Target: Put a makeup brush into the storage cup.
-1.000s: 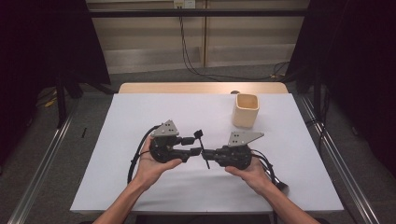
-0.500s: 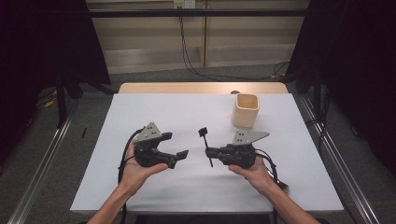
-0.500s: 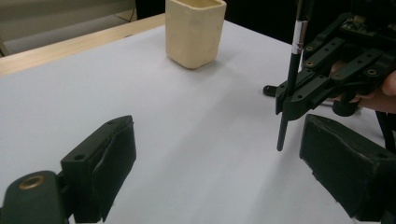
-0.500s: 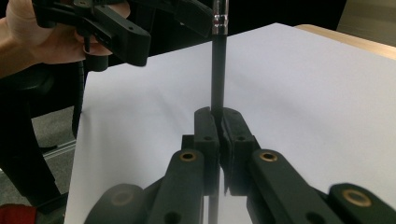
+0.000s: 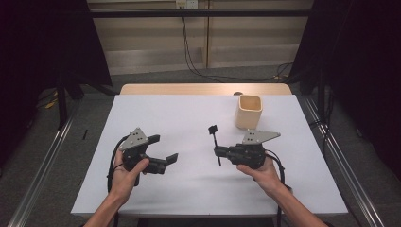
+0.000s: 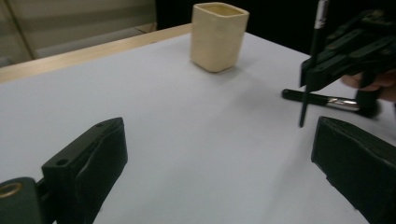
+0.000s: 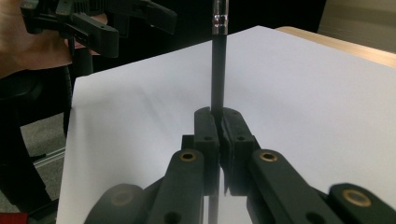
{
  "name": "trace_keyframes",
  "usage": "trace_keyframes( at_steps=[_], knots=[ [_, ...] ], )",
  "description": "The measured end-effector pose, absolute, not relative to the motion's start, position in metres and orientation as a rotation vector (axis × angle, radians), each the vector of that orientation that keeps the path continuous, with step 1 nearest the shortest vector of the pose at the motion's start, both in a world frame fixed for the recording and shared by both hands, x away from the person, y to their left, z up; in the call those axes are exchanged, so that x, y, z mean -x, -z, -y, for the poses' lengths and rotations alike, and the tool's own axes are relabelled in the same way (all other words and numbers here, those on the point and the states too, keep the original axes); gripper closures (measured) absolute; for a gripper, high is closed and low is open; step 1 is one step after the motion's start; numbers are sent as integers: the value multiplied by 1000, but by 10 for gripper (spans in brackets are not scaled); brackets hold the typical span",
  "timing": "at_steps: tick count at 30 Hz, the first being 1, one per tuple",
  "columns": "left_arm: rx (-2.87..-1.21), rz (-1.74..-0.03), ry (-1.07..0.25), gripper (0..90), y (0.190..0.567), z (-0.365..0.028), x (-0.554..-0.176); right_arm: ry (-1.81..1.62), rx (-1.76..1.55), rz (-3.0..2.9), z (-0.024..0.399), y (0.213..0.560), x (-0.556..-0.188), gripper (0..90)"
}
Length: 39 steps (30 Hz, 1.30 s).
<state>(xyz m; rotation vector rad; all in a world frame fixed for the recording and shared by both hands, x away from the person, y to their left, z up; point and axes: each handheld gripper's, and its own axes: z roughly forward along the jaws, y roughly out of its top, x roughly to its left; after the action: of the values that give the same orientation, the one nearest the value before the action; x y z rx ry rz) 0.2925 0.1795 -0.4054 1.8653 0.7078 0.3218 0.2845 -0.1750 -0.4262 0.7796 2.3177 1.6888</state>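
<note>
- The right gripper is clamped tight on a thin black brush, its jaws pressed against the stem on both sides; in the right gripper view the stem rises straight up from between the jaws.
- In the high view the brush stands across the jaws, its small dark head on the far side and its lower end on the near side, over the white table.
- A second ago the left gripper was at the brush too, meeting the right one at mid-table; it has since pulled away to the left and now sits well apart from the brush.
- Its jaws have just been opening and stand wide, with nothing between them.
- The right hand has hardly shifted since then.
- Beyond the right gripper, near it on the far side, stands a cream square cup, upright and unmoved.
- In the left gripper view a second dark pen-like thing lies on the table under the right gripper.
</note>
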Motion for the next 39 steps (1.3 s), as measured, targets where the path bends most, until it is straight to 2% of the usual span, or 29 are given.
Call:
trace_keyframes(
  at_steps=[3,16,29,39],
  knots=[
    [-1844,-753,-342,37,406,-186,-292,-1681,-793,-2311,180,424,-285,864],
    [-1820,-760,-410,31,411,-216,-278,-1670,-851,-2210,205,418,-292,864],
    [-1674,-823,-518,29,423,-238,-267,-1664,-888,-2114,223,404,-302,864],
    [-1651,-845,-552,28,439,-248,-260,-1647,-914,-2051,237,389,-313,864]
  ],
)
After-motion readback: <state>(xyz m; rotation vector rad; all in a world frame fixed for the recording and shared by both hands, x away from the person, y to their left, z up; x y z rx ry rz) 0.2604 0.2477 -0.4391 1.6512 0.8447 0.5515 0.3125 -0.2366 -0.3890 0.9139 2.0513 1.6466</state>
